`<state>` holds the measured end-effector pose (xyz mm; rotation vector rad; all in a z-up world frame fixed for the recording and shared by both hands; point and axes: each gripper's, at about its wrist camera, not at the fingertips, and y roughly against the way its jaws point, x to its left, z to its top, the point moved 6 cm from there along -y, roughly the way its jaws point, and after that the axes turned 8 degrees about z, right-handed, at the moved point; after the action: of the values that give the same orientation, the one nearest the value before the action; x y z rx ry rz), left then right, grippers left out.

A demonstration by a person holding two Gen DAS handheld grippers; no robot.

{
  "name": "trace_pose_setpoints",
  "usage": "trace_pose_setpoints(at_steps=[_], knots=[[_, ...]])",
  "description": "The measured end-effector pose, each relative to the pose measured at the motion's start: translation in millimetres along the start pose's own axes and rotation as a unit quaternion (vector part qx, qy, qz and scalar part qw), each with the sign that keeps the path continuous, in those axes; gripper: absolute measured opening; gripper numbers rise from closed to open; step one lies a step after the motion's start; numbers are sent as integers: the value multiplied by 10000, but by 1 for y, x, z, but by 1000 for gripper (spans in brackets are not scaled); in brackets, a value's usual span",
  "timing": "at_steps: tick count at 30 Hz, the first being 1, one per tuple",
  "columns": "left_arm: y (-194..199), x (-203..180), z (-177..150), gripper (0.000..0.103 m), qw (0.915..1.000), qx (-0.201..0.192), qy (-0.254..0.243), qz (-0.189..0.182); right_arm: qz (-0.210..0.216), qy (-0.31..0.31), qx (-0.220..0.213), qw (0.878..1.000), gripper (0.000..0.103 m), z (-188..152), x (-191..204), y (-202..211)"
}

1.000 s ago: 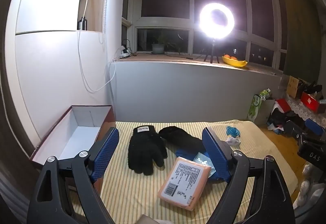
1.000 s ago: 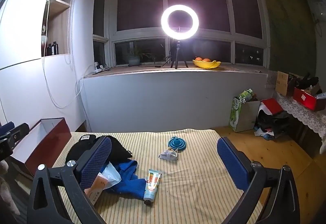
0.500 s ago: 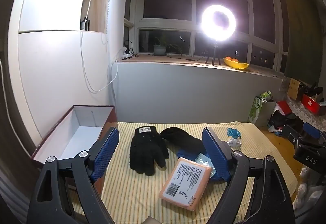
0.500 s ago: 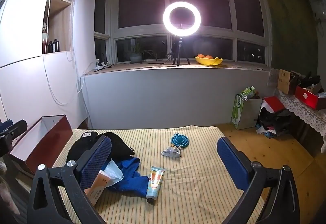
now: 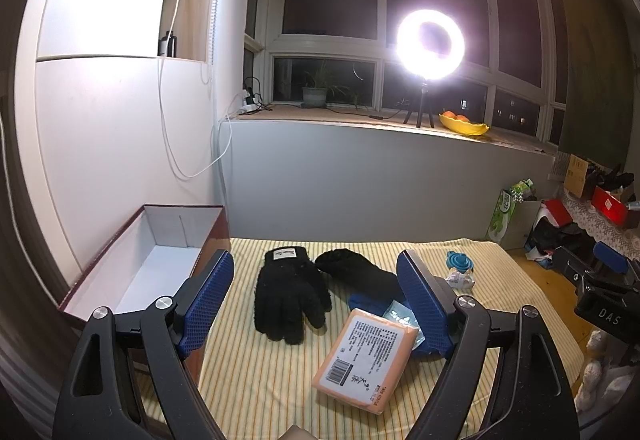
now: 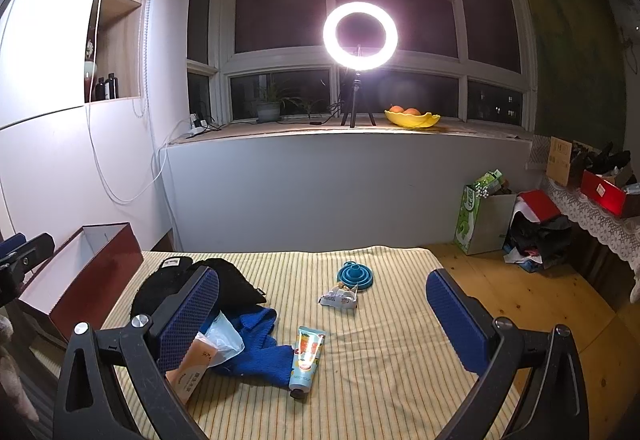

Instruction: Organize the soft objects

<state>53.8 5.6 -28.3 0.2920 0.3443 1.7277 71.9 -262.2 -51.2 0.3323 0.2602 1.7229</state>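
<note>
A black knit glove lies flat on the striped bed cover; a second black glove lies to its right, also in the right wrist view. A blue knit piece lies crumpled beside an orange tissue pack, which also shows in the right wrist view. My left gripper is open and empty above the gloves. My right gripper is open and empty above the bed's middle. An open red box with a white inside stands at the bed's left.
A hand-cream tube, a blue collapsible funnel and a small wrapped packet lie on the cover. A low wall with a ring light stands behind the bed. Clutter and boxes stand on the wooden floor at right.
Both views have tilted up and drawn back slightly. Both grippers stay open; nothing on the bed has moved.
</note>
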Motion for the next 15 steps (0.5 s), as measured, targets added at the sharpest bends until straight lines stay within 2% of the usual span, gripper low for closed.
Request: trace_pose_setpoints(at_steps=[15], knots=[[0,-1,1,84,10000,-12,7,-11,5,0,6,10000,103,0,0,0]])
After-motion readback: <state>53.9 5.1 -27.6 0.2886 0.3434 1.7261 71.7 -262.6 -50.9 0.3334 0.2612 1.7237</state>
